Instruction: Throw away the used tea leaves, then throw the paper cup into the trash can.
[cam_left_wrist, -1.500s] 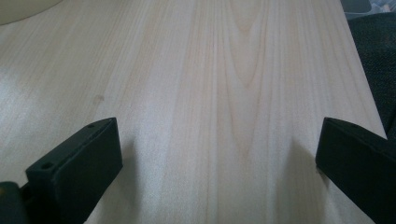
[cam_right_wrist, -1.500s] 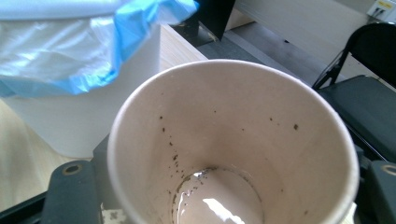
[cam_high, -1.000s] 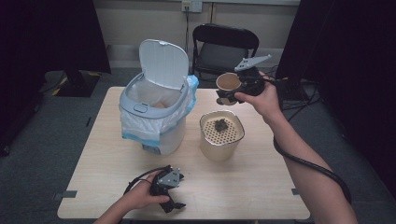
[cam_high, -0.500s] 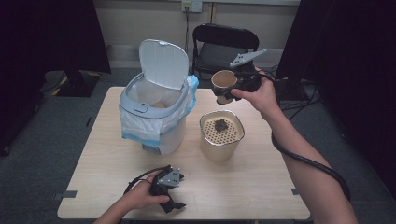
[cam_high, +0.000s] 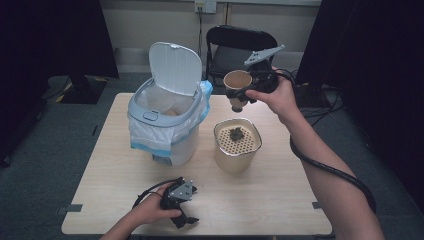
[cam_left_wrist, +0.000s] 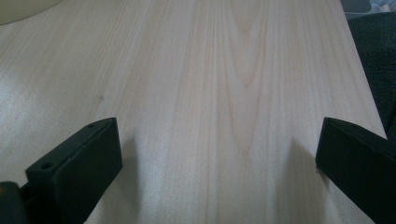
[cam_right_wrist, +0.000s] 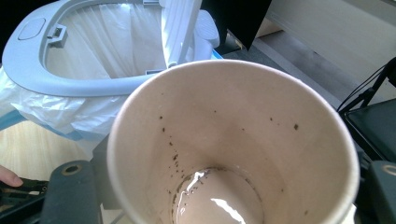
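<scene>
Brown paper cup (cam_high: 237, 84) sits pinched between the right gripper's (cam_high: 243, 96) jaws, held in the air beyond the strainer pot (cam_high: 237, 145). The right gripper view looks into the cup (dark flecks, a wet bottom), with the bin (cam_right_wrist: 88, 70) past its rim. The left gripper (cam_left_wrist: 217, 154) rests on the table (cam_left_wrist: 224, 70), jaws spread over bare wood.

The raised bin lid (cam_high: 176, 67) blocks the far side; the bin mouth (cam_high: 150, 102) lies open.
</scene>
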